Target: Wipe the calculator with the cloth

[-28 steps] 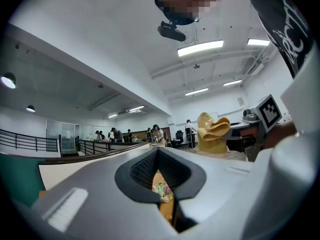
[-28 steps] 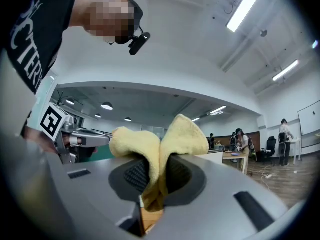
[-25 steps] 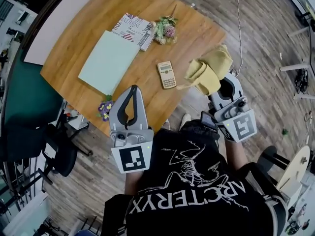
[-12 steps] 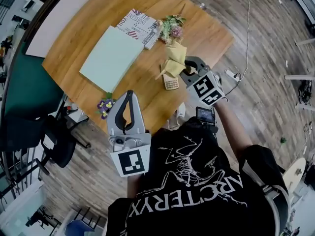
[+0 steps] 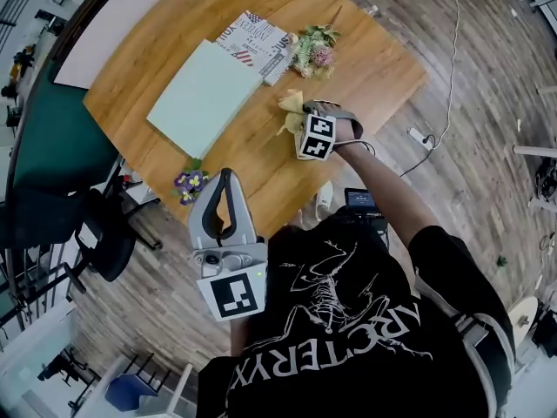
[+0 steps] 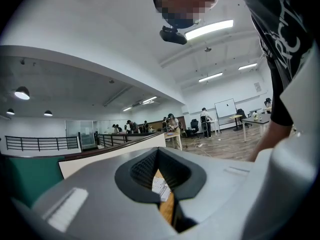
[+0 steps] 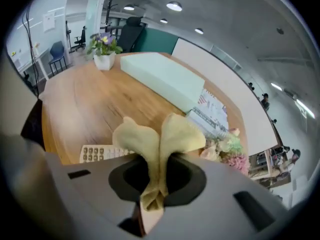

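Left gripper [image 5: 226, 179] hangs nearest the body, just off the bench [image 5: 374, 68] edge, jaws closed tip to tip on nothing. A small white pot [image 7: 103, 60] holding purple flowers stands near it, at that edge. Right gripper [image 7: 155, 194] is farther out over the wood, jaws clamped on the yellow cloth [image 7: 175, 134], two lobes standing past the tips; the calculator [image 7: 100, 154] lies flat just beneath, keypad showing, the rest hidden, contact with the cloth unclear. Beyond lie a pale green pad [image 7: 165, 81], a printed booklet [image 7: 212, 111] against its far corner, and a loose flower bunch [image 7: 225, 151] beside the booklet.
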Tool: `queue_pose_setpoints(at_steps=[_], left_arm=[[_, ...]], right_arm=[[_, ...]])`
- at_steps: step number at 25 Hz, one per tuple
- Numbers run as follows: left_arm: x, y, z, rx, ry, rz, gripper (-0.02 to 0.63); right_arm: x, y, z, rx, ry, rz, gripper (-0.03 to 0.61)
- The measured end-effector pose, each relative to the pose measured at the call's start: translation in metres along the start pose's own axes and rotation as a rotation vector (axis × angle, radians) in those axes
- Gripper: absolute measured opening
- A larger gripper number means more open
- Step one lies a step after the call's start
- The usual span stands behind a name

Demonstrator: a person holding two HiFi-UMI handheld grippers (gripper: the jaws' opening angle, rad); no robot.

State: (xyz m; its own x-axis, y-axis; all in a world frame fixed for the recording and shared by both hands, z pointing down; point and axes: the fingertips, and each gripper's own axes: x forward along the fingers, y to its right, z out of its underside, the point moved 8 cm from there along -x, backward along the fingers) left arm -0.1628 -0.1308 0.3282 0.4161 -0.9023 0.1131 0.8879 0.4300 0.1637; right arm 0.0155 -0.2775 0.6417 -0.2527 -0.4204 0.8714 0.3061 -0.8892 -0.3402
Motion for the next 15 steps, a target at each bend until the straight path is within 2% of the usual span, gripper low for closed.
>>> queue_pose_setpoints(at_steps=[8,15], left_arm=[[0.01,-0.004,-0.004,0.008,-0.001,-0.014,0.009],[0.015,0.002,-0.005,0.01,0.022,0.021,0.009]], right_arm=[[0.013,-0.006,-0.002,-0.055,-0.045,-0.061,0.054],[0.007,-0.038,0.0,-0.063,-0.036,-0.1,0.054]])
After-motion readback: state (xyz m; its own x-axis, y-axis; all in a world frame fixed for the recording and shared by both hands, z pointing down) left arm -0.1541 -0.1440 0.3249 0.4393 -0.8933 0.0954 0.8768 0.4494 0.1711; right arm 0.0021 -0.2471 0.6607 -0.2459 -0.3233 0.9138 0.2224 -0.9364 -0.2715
